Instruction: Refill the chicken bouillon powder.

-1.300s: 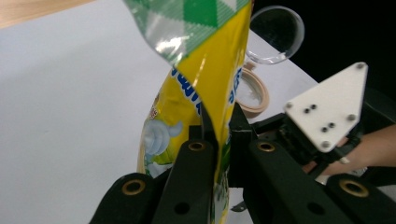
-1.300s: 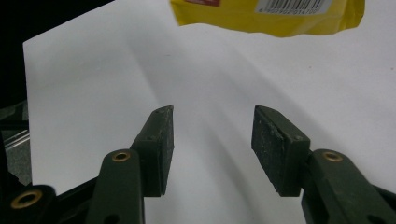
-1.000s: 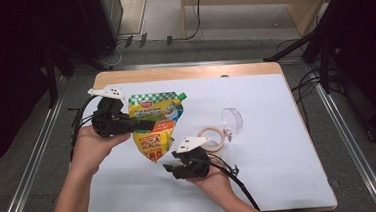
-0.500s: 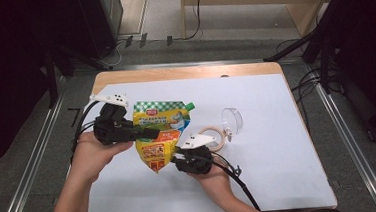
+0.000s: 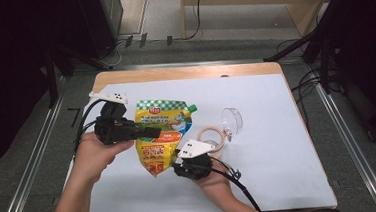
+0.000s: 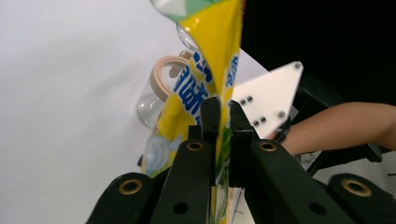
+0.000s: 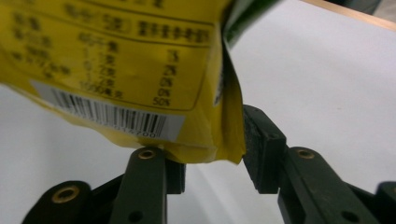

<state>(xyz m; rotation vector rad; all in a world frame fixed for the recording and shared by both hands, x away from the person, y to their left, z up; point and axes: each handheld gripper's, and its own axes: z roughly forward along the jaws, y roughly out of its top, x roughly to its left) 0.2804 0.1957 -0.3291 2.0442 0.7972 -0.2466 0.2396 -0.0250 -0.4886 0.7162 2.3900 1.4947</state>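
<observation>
Presently, pouch (image 5: 162,133): soft, light, likely slippery | left tongs (image 6: 219,109) clamped on side seam | right tongs (image 7: 212,154) apart, bottom corner between — grip there advised.

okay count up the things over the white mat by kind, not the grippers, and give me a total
Yellow spouted pouch: 1
Clear glass jar on its side: 1
Tan ring-shaped jar lid: 1
Total: 3

Yellow pouch's (image 7: 140,70) barcode corner sits between the right gripper's (image 7: 212,161) parted jaws, over the white tabletop (image 7: 327,70).
</observation>
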